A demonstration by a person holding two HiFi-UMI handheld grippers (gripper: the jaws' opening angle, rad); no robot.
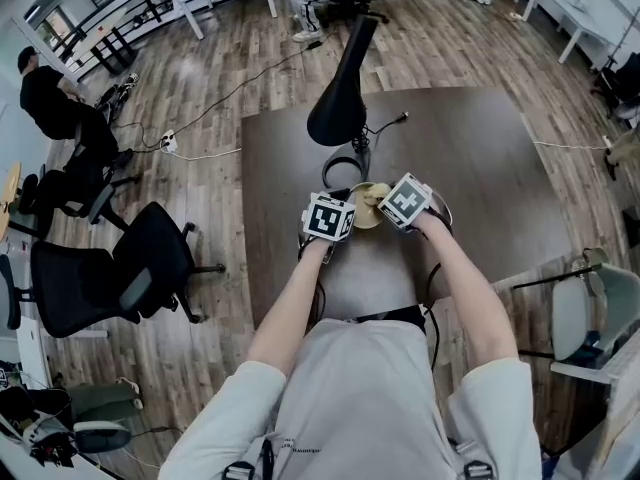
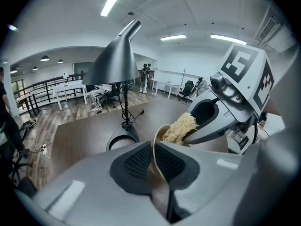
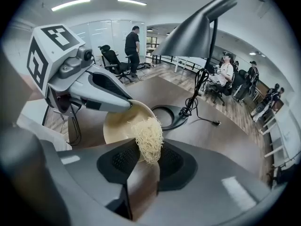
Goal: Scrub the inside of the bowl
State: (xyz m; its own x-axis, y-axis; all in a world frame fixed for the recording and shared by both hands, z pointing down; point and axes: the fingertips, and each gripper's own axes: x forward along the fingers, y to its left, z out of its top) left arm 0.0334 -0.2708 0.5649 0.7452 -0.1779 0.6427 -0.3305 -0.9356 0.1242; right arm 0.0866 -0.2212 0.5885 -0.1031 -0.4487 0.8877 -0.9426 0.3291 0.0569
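Item under inspection: a cream, round, smooth-walled bowl [image 3: 118, 124]. In the head view it lies over the near middle of the dark brown wooden table [image 1: 470, 153]. It is tipped so that its opening faces the right gripper (whether its foot touches the tabletop cannot be told).

Left gripper [image 2: 154, 166]: the jaws are nearly closed and pinch the bowl's thin rim between the two black ribbed pads. In the head view this hold is at the bowl's 9 o'clock side.

Right gripper [image 3: 148, 163]: the jaws are drawn in tight on a pale straw-coloured fibrous scrubbing pad [image 3: 148, 138]. The pad's free end stands beyond the fingertips. It enters from the bowl's 3 o'clock side in the head view. The fibres lie inside the bowl against its inner wall, close to where the left gripper's fingers hold the rim.

Surroundings: a black desk lamp with a cone-shaped shade [image 1: 340, 108] stands on the table at the bowl's 12 o'clock. Its round ring-shaped base [image 1: 349, 172] is just beside the bowl. Its black cable [image 1: 388, 124] trails toward 1 o'clock. A black office chair [image 1: 150, 258] stands on the wood floor at the table's 9 o'clock, well apart from it.
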